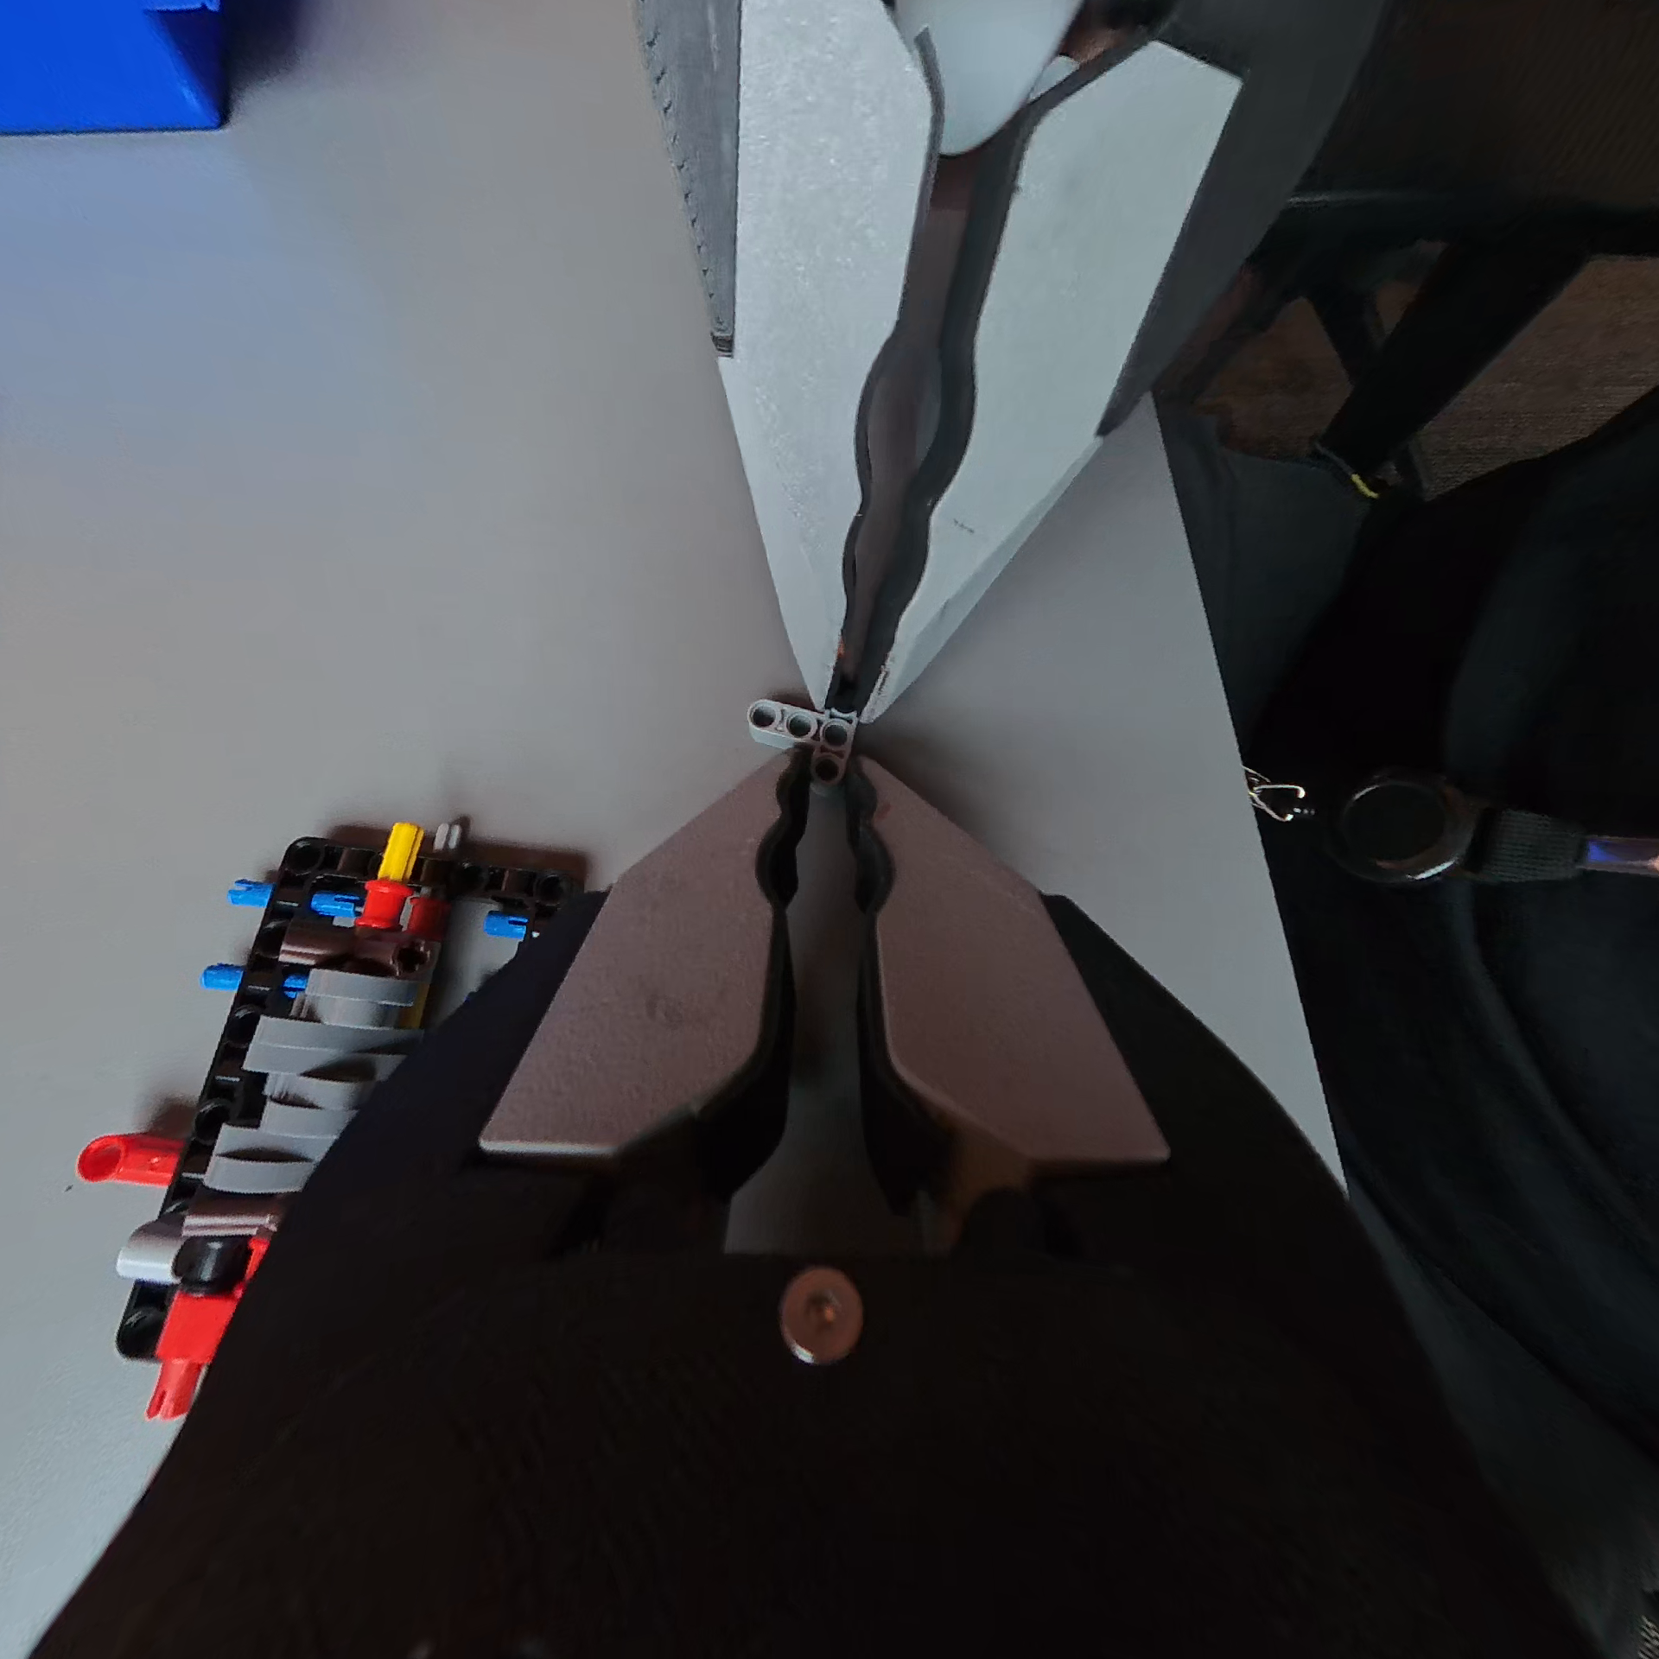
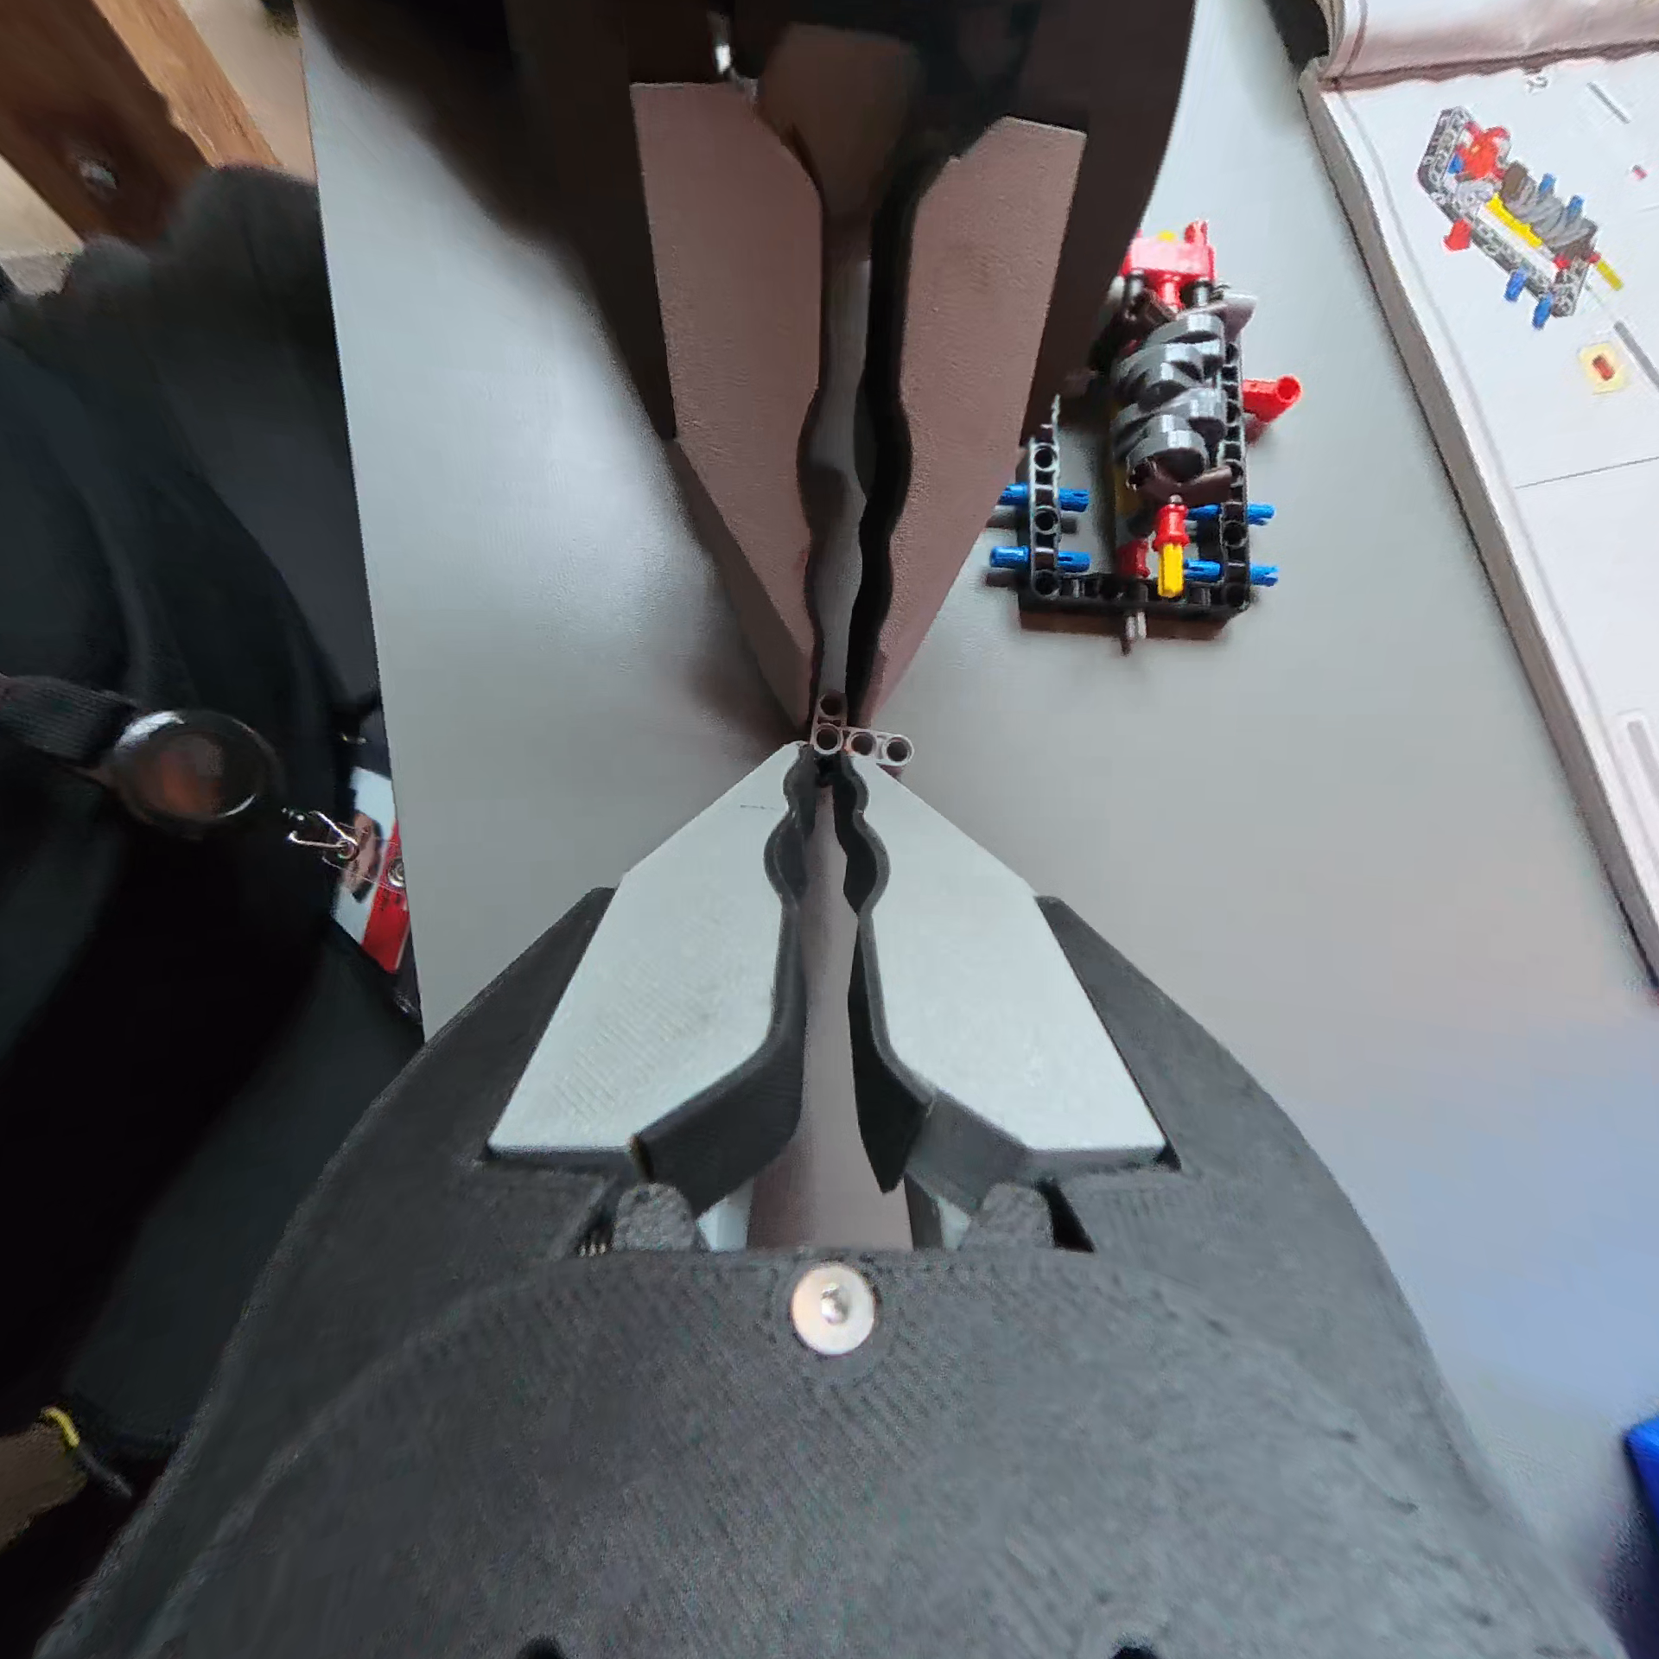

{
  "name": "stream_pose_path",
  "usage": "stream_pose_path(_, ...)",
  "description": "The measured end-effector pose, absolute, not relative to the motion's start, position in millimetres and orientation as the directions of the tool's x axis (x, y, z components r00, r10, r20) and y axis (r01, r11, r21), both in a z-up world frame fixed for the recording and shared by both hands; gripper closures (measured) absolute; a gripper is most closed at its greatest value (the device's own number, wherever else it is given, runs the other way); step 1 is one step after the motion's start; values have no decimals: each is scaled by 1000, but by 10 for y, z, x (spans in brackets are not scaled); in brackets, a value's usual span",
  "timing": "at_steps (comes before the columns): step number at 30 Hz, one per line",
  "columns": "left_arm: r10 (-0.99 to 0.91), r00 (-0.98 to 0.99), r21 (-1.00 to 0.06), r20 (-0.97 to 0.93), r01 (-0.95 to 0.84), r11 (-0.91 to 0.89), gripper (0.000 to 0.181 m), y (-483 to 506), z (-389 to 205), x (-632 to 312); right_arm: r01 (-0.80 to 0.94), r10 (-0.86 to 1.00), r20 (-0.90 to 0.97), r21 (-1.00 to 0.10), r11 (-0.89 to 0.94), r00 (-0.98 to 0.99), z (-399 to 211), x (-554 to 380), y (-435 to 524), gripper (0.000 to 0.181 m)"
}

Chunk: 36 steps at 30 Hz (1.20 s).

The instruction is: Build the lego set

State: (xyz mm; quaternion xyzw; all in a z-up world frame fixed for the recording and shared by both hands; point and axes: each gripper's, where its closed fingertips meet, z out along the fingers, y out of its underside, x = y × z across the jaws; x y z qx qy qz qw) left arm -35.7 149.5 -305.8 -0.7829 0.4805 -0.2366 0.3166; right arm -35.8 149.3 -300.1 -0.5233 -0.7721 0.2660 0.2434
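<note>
Both grippers, left gripper (image 1: 828,770) and right gripper (image 2: 821,770), are clamped on one grey L-shaped beam (image 1: 808,729), which is held near the engine frame (image 2: 1145,467); a handover is judged underway, so one release is needed next.

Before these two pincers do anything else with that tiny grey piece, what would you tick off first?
1. The left gripper is pinching the short leg of the grey L-shaped beam: ok.
2. The right gripper is also closed at the beam's corner: ok, both hold it.
3. The beam's three-hole leg sticks out free, nothing blocking it: ok.
4. The part-built frame lies flat on the table, apart from both grippers: ok.
5. The instruction booklet is open with its picture in view: ok.
6. Where on the frame the beam belongs: cannot tell.
</note>
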Motion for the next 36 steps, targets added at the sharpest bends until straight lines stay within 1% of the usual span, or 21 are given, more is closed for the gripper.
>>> stream_pose_path(6,-895,440,-723,76,-594,-354,175,1519,-3057,-379,679,954,-5,-703,210,-300,-2989,-397,1502,179)
stream_pose_path(7,-895,439,-723,75,-594,-352,175,1517,-3057,-377,674,955,-21,-713,194,-297,-2976,-398,1498,178)
stream_pose_path(8,-895,440,-723,72,-595,-350,175,1519,-3057,-378,658,957,-27,-731,179,-290,-2940,-407,1505,173)
stream_pose_path(9,-894,442,-723,68,-595,-350,175,1523,-3057,-380,632,958,-32,-757,164,-286,-2880,-420,1506,174)
stream_pose_path(10,-894,442,-723,69,-595,-350,175,1523,-3057,-380,608,957,-39,-780,151,-287,-2820,-426,1501,181)
stream_pose_path(11,-894,442,-723,70,-595,-351,175,1523,-3057,-380,596,958,-34,-789,148,-284,-2790,-425,1509,181)
stream_pose_path(15,-894,442,-723,71,-594,-352,175,1522,-3058,-381,642,953,21,-735,219,-301,-2888,-394,1497,181)
stream_pose_path(18,-894,443,-723,67,-596,-349,175,1524,-3059,-380,644,948,69,-718,263,-311,-2914,-417,1491,181)
stream_pose_path(21,-894,444,-723,67,-595,-350,175,1524,-3059,-382,603,947,39,-763,234,-319,-2776,-447,1450,181)
stream_pose_path(23,-893,444,-723,66,-596,-350,175,1525,-3059,-384,653,950,57,-713,254,-307,-2909,-405,1518,181)
stream_pose_path(25,-893,445,-723,67,-595,-351,175,1526,-3058,-387,648,950,79,-715,264,-301,-2902,-389,1537,181)
stream_pose_path(26,-893,446,-723,67,-595,-351,175,1526,-3058,-387,644,955,69,-724,248,-290,-2871,-391,1545,181)
stream_pose_path(29,-893,447,-724,59,-597,-347,175,1526,-3057,-386,542,971,24,-826,153,-237,-2634,-460,1607,181)
stream_pose_path(33,-884,464,-724,49,-593,-351,175,1547,-3056,-397,517,984,-5,-851,89,-178,-2646,-470,1785,181)
stream_pose_path(35,-880,472,-726,48,-588,-356,161,1555,-3050,-400,502,991,6,-862,75,-137,-2687,-480,1897,181)
stream_pose_path(36,-879,474,-729,48,-585,-356,160,1553,-3044,-402,488,993,15,-870,71,-117,-2691,-484,1952,181)
